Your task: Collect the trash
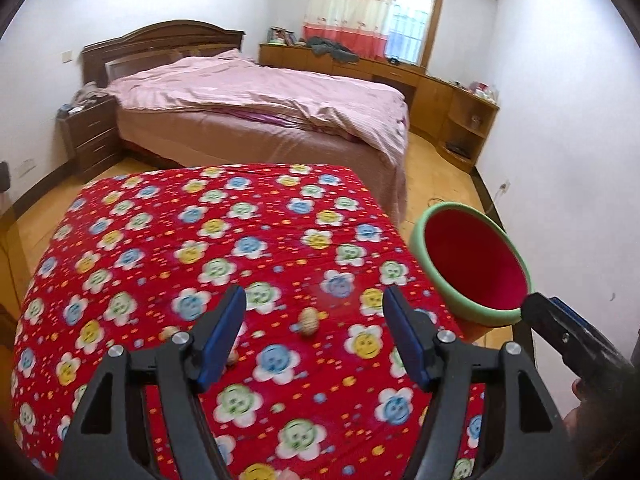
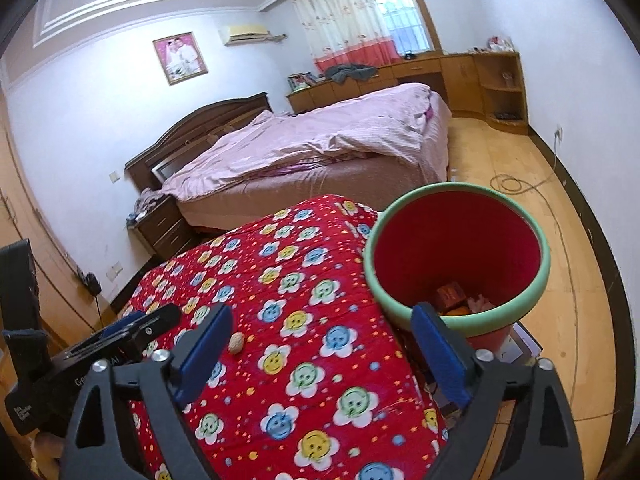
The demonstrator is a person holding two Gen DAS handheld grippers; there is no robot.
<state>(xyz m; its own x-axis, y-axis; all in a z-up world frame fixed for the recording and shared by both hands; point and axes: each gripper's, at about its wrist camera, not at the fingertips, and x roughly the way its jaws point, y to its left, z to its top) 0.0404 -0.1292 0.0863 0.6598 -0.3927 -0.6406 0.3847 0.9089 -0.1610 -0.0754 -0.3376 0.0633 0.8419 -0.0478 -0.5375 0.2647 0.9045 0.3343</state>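
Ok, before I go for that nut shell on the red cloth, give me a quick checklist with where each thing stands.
1. Left gripper open and empty: ok.
2. Right gripper open and empty: ok.
3. Nut shell in plain sight on the red flowered cloth, nothing on it: ok.
4. Bin upright by the cloth's edge, mouth unblocked: ok.
5. Room left in bin, only a few scraps at the bottom: ok.
6. Other small bits near the left finger: cannot tell what they are.
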